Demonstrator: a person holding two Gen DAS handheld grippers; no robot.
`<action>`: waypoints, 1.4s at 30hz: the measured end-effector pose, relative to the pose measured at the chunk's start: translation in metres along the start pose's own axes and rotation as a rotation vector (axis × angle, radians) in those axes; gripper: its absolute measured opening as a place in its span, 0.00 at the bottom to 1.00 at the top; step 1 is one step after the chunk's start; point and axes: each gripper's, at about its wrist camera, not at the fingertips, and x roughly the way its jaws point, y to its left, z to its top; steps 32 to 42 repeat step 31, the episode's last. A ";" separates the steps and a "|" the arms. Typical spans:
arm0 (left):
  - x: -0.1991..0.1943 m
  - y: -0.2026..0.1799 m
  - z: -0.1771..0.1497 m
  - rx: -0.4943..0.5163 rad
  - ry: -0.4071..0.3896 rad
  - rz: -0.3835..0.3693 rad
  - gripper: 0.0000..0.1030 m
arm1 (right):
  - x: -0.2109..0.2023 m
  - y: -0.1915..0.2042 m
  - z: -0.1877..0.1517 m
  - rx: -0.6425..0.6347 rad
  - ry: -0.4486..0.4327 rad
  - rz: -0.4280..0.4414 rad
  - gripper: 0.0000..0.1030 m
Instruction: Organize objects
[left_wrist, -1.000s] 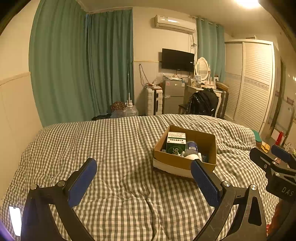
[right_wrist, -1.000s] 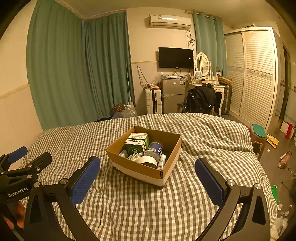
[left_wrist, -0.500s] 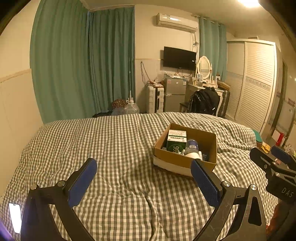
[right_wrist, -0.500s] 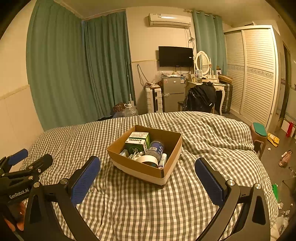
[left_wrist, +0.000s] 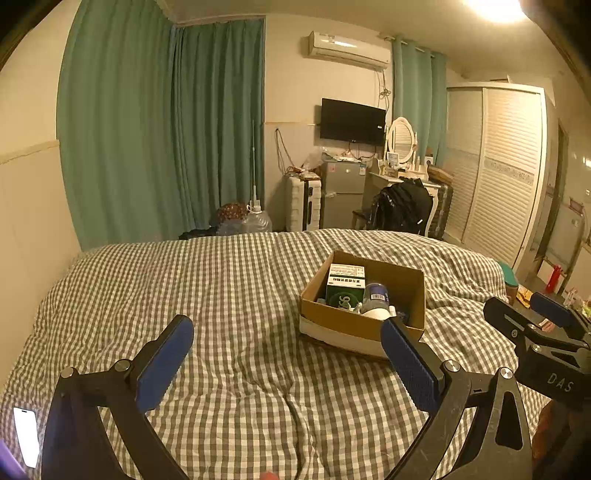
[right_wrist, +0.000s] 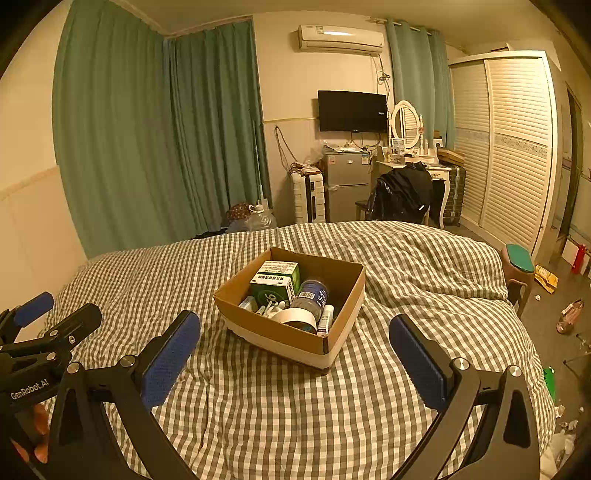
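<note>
On the checked duvet (right_wrist: 258, 406) the cardboard box (right_wrist: 273, 338) sat, holding the green carton (right_wrist: 275, 286), bottle (right_wrist: 312, 297), tape roll (right_wrist: 295, 317) and small tubes. Over the last second only the cameras drifted slightly; the box's contents stayed put, fitting either stage. The left gripper (left_wrist: 286, 360) and right gripper (right_wrist: 295, 354) hung wide and empty, short of the box.
</note>
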 end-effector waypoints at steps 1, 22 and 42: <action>0.000 -0.001 0.000 0.003 -0.003 0.006 1.00 | 0.000 0.001 0.000 -0.002 0.000 0.000 1.00; -0.001 0.007 -0.003 -0.002 -0.007 0.041 1.00 | 0.002 0.006 -0.005 -0.015 0.017 0.000 1.00; -0.001 0.008 -0.006 0.001 0.009 0.042 1.00 | 0.006 0.007 -0.008 -0.009 0.030 0.003 1.00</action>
